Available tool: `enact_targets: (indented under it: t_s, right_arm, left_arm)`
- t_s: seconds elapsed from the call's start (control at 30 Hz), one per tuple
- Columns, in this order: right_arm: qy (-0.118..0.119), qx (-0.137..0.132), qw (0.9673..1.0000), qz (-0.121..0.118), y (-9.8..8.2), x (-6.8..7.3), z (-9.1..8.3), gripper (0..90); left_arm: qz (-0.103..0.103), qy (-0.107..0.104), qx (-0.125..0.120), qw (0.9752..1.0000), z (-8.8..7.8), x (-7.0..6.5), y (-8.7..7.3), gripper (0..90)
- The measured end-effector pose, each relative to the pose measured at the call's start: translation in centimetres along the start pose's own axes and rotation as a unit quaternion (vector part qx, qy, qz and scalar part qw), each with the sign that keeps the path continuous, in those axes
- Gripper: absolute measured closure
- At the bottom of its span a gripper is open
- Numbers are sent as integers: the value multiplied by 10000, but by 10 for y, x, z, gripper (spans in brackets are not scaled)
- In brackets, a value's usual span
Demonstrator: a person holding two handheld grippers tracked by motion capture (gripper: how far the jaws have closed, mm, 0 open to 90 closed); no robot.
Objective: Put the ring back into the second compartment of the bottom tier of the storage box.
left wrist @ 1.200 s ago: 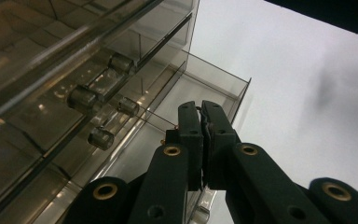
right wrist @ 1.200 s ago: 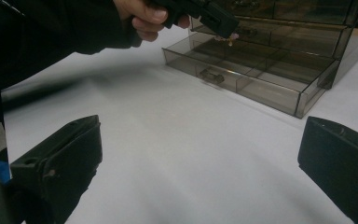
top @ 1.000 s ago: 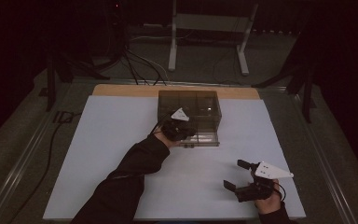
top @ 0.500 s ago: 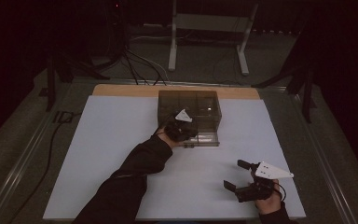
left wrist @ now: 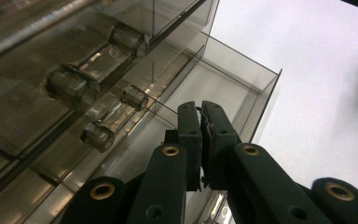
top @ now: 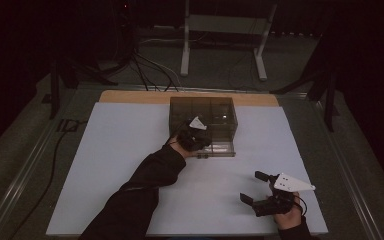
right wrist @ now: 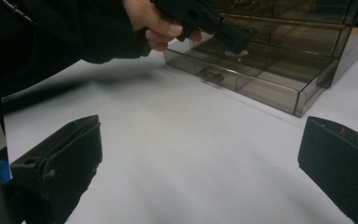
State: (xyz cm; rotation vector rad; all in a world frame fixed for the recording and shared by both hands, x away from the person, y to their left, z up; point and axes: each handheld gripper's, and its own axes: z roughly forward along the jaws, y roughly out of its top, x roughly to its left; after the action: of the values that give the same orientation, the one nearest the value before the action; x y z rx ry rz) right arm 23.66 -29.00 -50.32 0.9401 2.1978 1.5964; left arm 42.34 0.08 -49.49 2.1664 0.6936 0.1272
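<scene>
Drawer point(top: 219, 148) of the smoky clear cabinet point(top: 203, 116) stands pulled out toward the near side at mid-table in the high view, its long axis running left to right; the left gripper point(top: 199, 138) hangs over its left part, while the right gripper point(top: 256, 187) rests well apart, near right, released wide. Left gripper view: the jaws are clenched together over the open drawer point(left wrist: 233, 88), nothing visibly between them. Right gripper view: the drawer point(right wrist: 261, 74) lies far, knob point(right wrist: 210, 74) facing near.

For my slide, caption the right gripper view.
Open right hand-held gripper waits on the white table while the left hand-held gripper reaches over the pulled-out drawer.
</scene>
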Motion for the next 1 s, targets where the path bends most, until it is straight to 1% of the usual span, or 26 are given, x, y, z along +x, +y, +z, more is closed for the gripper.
enact_targets:
  t_s: [0.07,0.13,0.17,0.2,0.23,0.3,0.33,0.4,0.47,0.57,0.6,0.67,0.73,0.8,0.87,0.9,1.0]
  right_arm:
    - [-1,27,10000,-16,0,0,0,0]
    - [-4,38,10000,-4,-1,0,1,0]
    - [-2,24,10000,-12,0,0,0,0]
    - [-2,12,10000,-7,0,0,0,0]
    - [-1,9,10000,-7,0,0,0,0]
    - [-9,18,10000,-17,0,0,0,0]
    - [-7,14,10000,-7,0,0,0,0]
    - [-3,4,10000,-10,0,0,0,0]
    - [1,45,10000,-16,-1,-1,1,0]
    - [17,43,10000,29,-1,-2,1,0]
    - [14,24,10000,35,-1,-2,1,0]
    - [14,20,10000,49,-2,-3,2,0]
    - [18,29,10000,61,-2,-3,2,0]
    - [31,48,10000,56,-2,-3,3,0]
    - [34,62,10000,67,-3,-4,3,0]
    - [51,62,9999,90,-3,-4,4,0]
    - [51,77,9999,78,-3,-5,5,0]
  left_arm:
    - [0,22,-1,10000,-2,-1,1,859]
    - [-99,26,48,9999,-3,-3,1,858]
    - [-103,61,55,9999,-3,-4,2,810]
    - [-108,113,58,9999,-4,-5,2,807]
    - [-151,123,59,9998,-4,-6,2,776]
    - [-105,110,66,9999,-6,-8,2,752]
    - [-89,145,84,9998,-6,-10,2,707]
    - [-74,134,70,9999,-8,-11,2,694]
    - [-83,127,62,9999,-9,-11,2,652]
    - [-75,162,40,9998,-12,-11,2,618]
    - [-63,155,13,9999,-15,-11,2,618]
    - [-22,156,-9,9999,-18,-10,2,572]
    - [26,207,-23,9998,-20,-10,2,527]
    - [11,151,-68,9999,-22,-10,1,509]
    - [38,121,-55,9999,-24,-11,1,492]
    - [35,64,-36,10000,-25,-11,0,485]
    - [70,66,-23,10000,-26,-13,0,460]
